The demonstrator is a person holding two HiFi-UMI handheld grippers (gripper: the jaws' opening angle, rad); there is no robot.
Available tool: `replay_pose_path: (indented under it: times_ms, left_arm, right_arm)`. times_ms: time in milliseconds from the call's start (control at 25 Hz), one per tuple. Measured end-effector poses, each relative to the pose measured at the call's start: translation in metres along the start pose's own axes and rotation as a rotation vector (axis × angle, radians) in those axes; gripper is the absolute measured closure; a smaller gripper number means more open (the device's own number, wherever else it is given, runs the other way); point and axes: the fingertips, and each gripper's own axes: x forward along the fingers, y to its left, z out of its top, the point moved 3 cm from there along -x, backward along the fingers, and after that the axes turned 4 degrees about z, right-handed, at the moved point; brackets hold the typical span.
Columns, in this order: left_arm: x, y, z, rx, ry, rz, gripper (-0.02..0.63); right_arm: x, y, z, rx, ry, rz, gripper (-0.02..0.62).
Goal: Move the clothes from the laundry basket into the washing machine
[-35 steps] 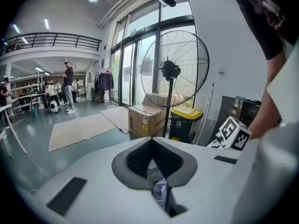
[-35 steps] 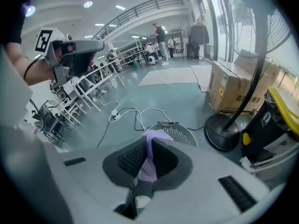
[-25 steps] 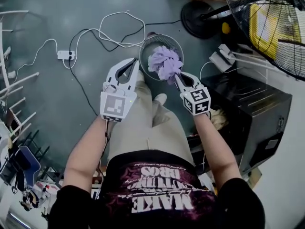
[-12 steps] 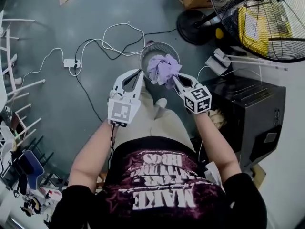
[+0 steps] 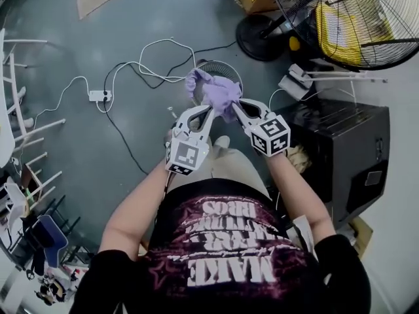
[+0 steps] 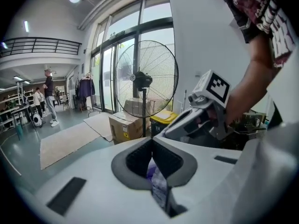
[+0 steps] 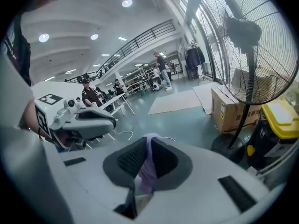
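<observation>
A grey-green concrete floor (image 5: 131, 31) fills the head view, crossed by a white cable (image 5: 152, 44) that runs to a power strip (image 5: 99, 95) at ten o'clock. A big pedestal fan (image 5: 347, 18) stands at one o'clock. Straight ahead at twelve sits the round laundry basket (image 5: 230, 67), and above its rim hangs a purple garment (image 5: 215, 91), bunched and clear of the floor.

We have the cloth from both sides. The left gripper (image 5: 209, 111) is pressed together with a fold of the purple cloth caught in its pinch. The right gripper (image 5: 236, 106) is nipped onto another fold, its jaws held barely apart by the fabric. The two tips sit close together, just under the bundle.

The dark boxy appliance (image 5: 340, 142) at three o'clock is, we judge, the washing machine. To carry the garment across well, we should:
- hold both pinches firm;
- lift until the trailing hem clears the basket rim;
- swing toward three o'clock with the grippers moving together, so neither fold is tugged free;
- let go only once the cloth is over the opening.
</observation>
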Motion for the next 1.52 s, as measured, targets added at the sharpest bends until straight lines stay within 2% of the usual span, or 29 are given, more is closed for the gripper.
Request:
replay_pose_path:
  times_ms: [160, 280, 360, 480, 560, 680, 880, 1040, 1160, 1400, 1520]
  left_arm:
    - [0.019, -0.013, -0.017, 0.033, 0.051, -0.036, 0.607]
    - [0.027, -0.015, -0.027, 0.036, 0.079, -0.033, 0.607]
    - [0.031, -0.017, -0.031, 0.036, 0.095, -0.060, 0.605]
    - [0.038, -0.021, -0.032, 0.055, 0.115, -0.123, 0.515]
    - [0.040, -0.023, -0.034, 0.081, 0.125, -0.135, 0.484]
    - [0.044, -0.020, -0.038, 0.112, 0.138, -0.126, 0.479]
    - [0.052, -0.013, -0.031, 0.125, 0.113, -0.117, 0.479]
    - [0.061, -0.016, -0.039, 0.208, 0.142, -0.154, 0.481]
    - [0.061, 0.000, -0.029, 0.147, 0.105, -0.092, 0.589]
    - [0.058, 0.021, -0.001, -0.023, 0.072, -0.103, 0.597]
    - [0.056, 0.030, 0.021, -0.079, 0.033, -0.121, 0.597]
  right_arm:
    - [-0.005, -0.002, 0.009, -0.003, -0.016, 0.007, 0.560]
    - [-0.012, -0.002, 0.009, 0.001, -0.015, 0.011, 0.560]
    - [-0.017, 0.001, 0.011, 0.008, -0.021, 0.018, 0.560]
    - [-0.023, 0.000, 0.020, 0.010, -0.036, 0.019, 0.560]
    - [-0.026, -0.002, 0.024, 0.006, -0.036, 0.016, 0.560]
    - [-0.028, -0.002, 0.030, 0.006, -0.035, 0.016, 0.560]
    - [-0.025, 0.006, 0.033, 0.000, -0.025, 0.030, 0.560]
    - [-0.021, 0.012, 0.035, 0.007, -0.020, 0.030, 0.560]
    - [-0.018, 0.013, 0.036, 0.003, -0.010, 0.024, 0.560]
    - [-0.014, 0.007, 0.034, 0.010, -0.013, 0.000, 0.563]
    - [-0.012, 0.002, 0.041, 0.018, -0.041, -0.008, 0.563]
